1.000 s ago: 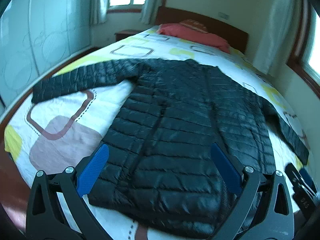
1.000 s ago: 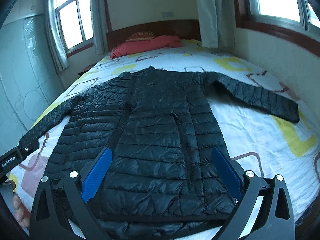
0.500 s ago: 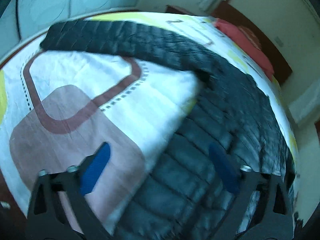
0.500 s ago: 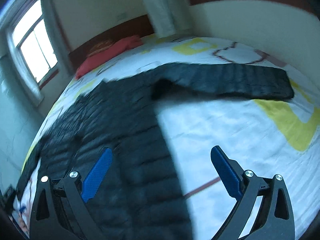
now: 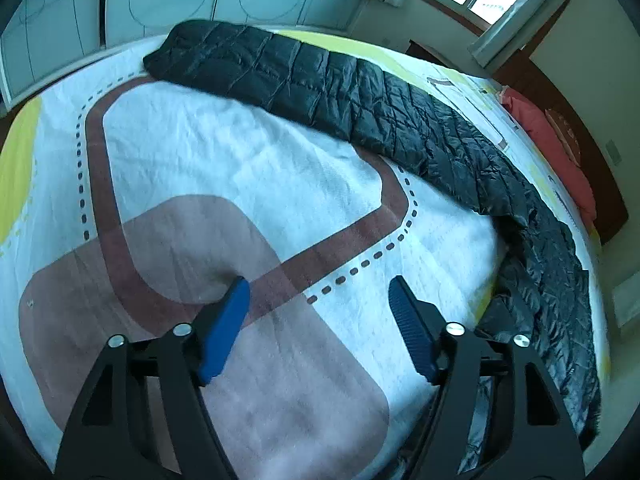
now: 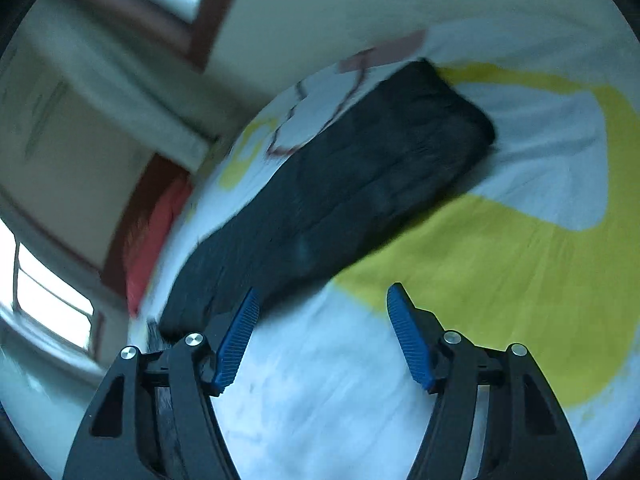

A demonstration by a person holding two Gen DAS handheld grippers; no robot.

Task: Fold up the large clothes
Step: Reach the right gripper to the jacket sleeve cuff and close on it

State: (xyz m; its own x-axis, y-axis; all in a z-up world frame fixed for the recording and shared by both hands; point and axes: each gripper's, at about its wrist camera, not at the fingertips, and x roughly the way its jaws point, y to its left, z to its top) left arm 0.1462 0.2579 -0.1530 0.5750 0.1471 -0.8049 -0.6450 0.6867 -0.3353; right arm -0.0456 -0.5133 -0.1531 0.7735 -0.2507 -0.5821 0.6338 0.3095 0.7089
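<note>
Left wrist | left gripper (image 5: 318, 300) released | right gripper (image 6: 323, 300) released | quilted black jacket (image 5: 360, 96) sleeve

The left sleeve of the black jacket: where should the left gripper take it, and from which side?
Probably at the cuff end of the left sleeve. The sleeve lies flat and stretched out on the bedsheet, and its free end is the cuff. The open left gripper could approach from the bare sheet, pinching across the cuff's near edge.

no readable text, labels or numbers anywhere
</note>
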